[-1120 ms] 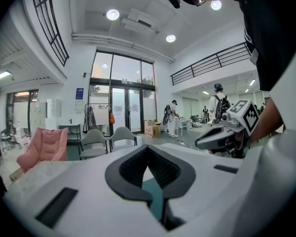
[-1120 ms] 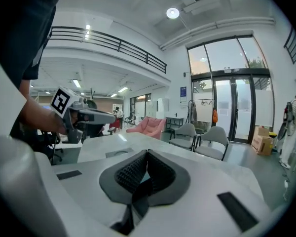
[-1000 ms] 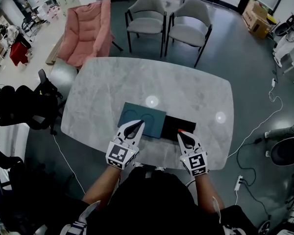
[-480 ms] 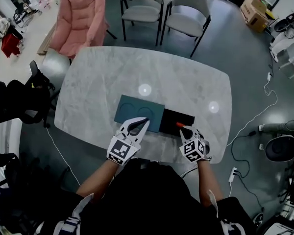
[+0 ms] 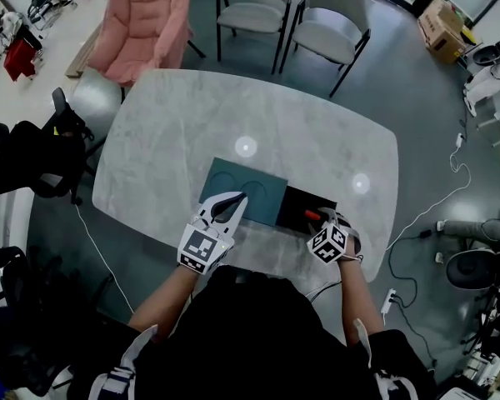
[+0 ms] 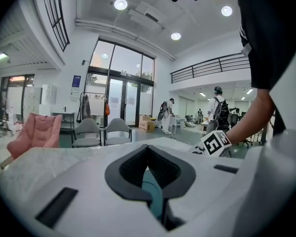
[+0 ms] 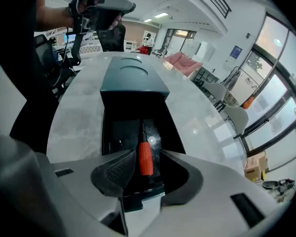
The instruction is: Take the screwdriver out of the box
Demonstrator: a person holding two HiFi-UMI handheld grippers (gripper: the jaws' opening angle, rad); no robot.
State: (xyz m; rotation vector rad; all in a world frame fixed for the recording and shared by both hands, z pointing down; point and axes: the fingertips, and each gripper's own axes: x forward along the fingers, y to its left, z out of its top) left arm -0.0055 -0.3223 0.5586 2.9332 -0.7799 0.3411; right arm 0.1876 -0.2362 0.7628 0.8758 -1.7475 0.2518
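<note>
Marble table point(image 5: 233, 115), seen from above. My right gripper point(image 7: 148, 154) has its jaws opening either side of the screwdriver point(image 7: 145, 158), which lies in the black box point(image 7: 106, 132). I judge the tool light and stiff, best gripped at the orange handle. Left gripper point(image 5: 240, 197), tips together, sits beside the lid point(image 5: 262, 192).

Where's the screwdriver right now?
In the right gripper view, the screwdriver lies in the open black box beside the teal lid, its orange handle between the right gripper's opening jaws.
</note>
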